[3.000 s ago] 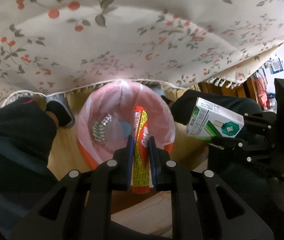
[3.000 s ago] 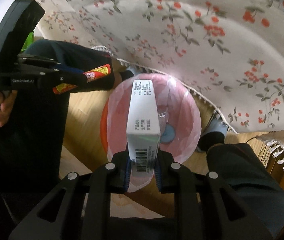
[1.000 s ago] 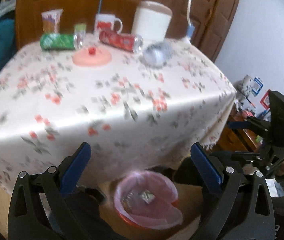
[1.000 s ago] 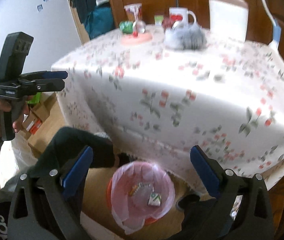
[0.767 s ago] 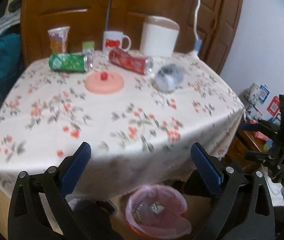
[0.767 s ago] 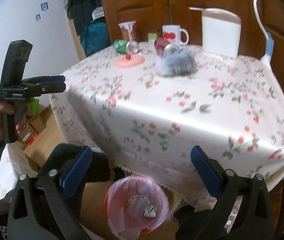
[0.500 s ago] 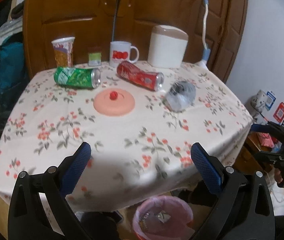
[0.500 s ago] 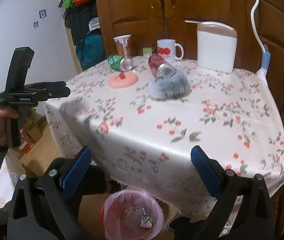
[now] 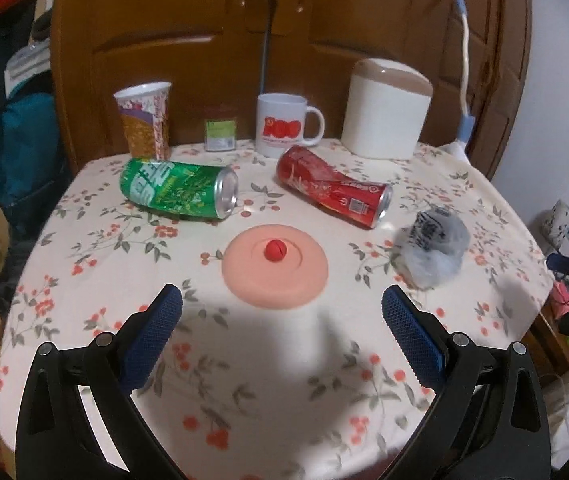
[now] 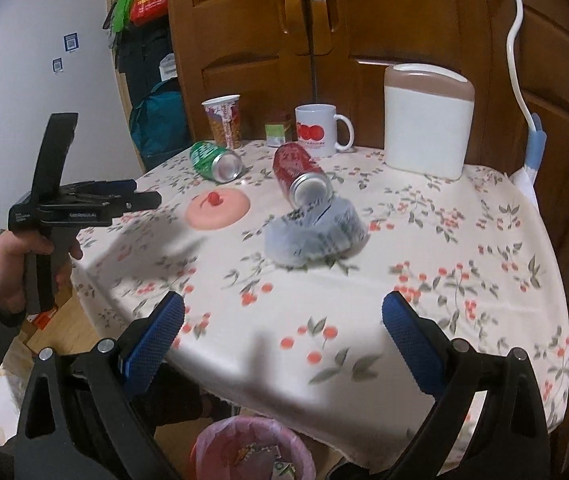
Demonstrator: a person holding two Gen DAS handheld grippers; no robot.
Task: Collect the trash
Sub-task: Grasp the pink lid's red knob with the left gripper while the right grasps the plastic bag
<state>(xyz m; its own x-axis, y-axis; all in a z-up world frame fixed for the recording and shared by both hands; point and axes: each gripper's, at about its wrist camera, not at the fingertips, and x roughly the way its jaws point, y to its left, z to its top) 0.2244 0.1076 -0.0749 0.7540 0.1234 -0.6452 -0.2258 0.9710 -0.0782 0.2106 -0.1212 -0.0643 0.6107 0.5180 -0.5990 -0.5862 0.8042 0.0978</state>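
Both claws are spread wide and empty above the near part of the table [image 9: 84,240]: the left claw [image 9: 282,312] faces the pink lid [image 9: 274,266], the right claw [image 10: 283,316] the crumpled wrapper [image 10: 314,236]. A can is best straddled across its round body, not its ends. The green can [image 9: 178,188] lies on its side, long axis running left to right, open top rightward. The red can [image 9: 332,192] lies slanted, mouth toward the near right.

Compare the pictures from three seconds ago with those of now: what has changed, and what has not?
Both claws let go: the left claw dropped its red wrapper, the right claw its carton, into the pink bin. Both then rose, open, above the table. The green can, red can and mug are unmoved.
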